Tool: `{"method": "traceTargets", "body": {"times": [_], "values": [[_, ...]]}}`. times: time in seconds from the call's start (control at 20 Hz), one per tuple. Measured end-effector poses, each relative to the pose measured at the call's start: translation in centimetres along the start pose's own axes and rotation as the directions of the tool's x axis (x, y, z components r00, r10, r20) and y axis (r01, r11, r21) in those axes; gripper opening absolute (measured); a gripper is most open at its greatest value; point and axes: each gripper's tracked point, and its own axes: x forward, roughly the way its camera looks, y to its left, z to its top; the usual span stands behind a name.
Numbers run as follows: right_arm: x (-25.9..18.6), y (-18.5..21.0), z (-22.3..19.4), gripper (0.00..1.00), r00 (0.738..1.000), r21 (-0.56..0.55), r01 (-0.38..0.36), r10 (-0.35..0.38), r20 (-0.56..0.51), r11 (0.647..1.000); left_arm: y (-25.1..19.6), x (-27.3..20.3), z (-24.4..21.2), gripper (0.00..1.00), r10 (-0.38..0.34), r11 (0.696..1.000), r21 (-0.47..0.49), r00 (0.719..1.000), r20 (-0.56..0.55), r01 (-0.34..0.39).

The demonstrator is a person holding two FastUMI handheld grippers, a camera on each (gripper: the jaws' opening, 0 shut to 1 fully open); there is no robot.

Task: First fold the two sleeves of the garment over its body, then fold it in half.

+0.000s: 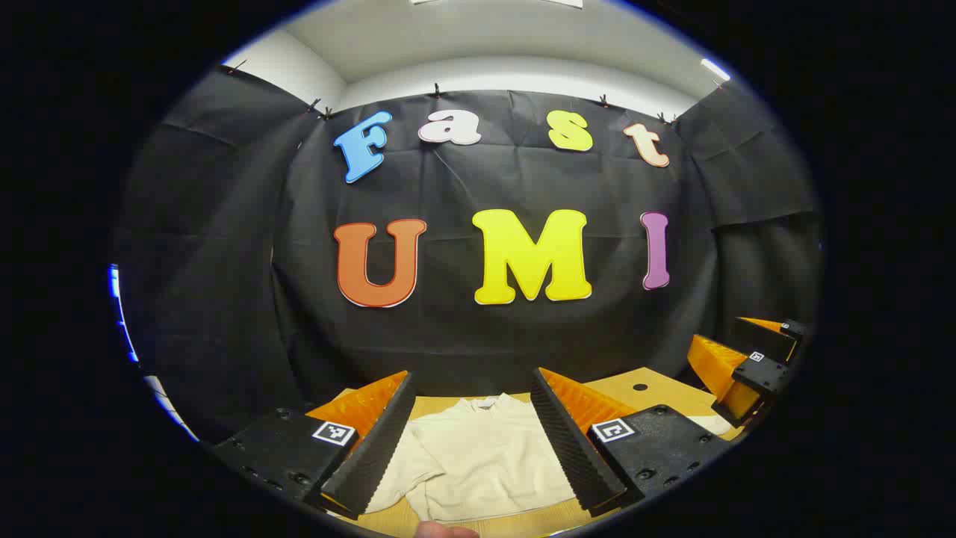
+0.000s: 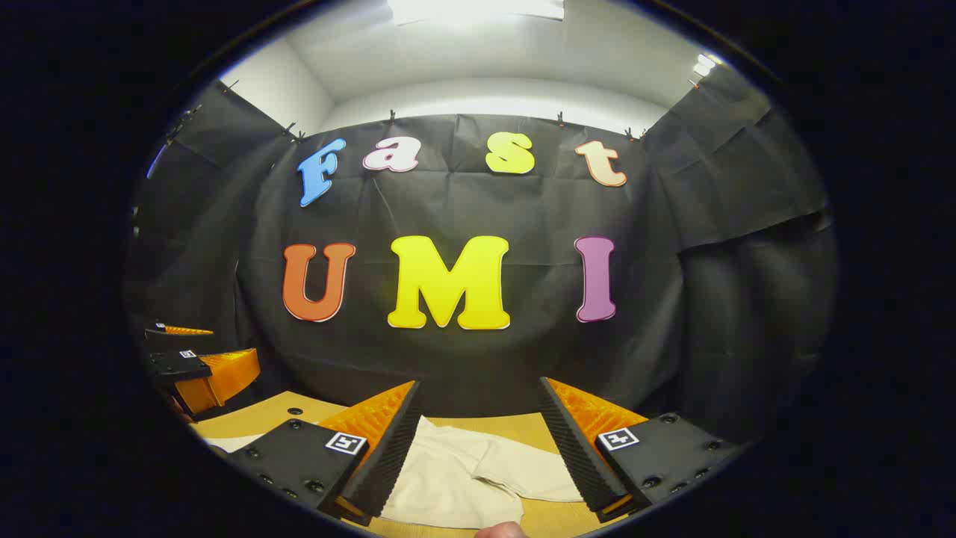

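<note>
A cream garment [image 1: 478, 456] is laid flat on a wooden table [image 1: 657, 388], its neck turned toward the black cloth wall [image 1: 478, 329] and its hem toward the near edge, an arrangement judged to leave both sleeves within reach for folding. In the left gripper view, the left gripper [image 1: 473, 441] is held above the garment's body with its fingers spread wide apart and nothing between them; one sleeve [image 1: 396, 471] is seen angled outward beside the body. In the right gripper view, the right gripper [image 2: 478, 448] is likewise held with fingers spread and nothing gripped, above the other sleeve [image 2: 523, 471], which lies out to the side on the table. Both grippers are raised clear of the fabric, which suggests that no sleeve has yet been folded. A small round hole [image 1: 640, 387] is visible in the table beyond the garment. Small square black-and-white marker tags [image 1: 333, 433] are fixed to the fingers; no brand or label can be read on the garment.
</note>
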Motion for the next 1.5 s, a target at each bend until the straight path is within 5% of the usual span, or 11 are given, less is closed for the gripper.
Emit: {"method": "traceTargets", "body": {"times": [0.3, 0.7, 1.25, 1.5], "values": [[1.2, -4.1, 0.1, 0.96, 0.997, 0.051, 0.075, -0.076, 0.001, 0.996, -2.0, 1.6, 0.1, 0.99, -0.057, 0.998, -0.018, 0.998, 0.012, 0.057], [1.9, -9.8, 0.1, 0.96, 0.986, 0.001, 0.161, -0.161, 0.035, 0.987, -1.3, 3.3, -0.9, 0.99, -0.046, 0.999, -0.004, 0.999, 0.006, 0.046], [-0.2, -11.4, -4.5, 0.96, 0.993, -0.028, 0.071, -0.074, -0.093, 0.997, 0.1, 1.1, -3.4, 0.99, 0.018, 1.0, 0.017, 0.999, -0.038, -0.017], [0.5, -17.4, -7.0, 0.94, 0.972, -0.034, 0.135, -0.139, -0.188, 0.99, 0.5, 0.9, -4.7, 0.99, 0.05, 0.999, 0.005, 0.996, -0.08, -0.05]]}}
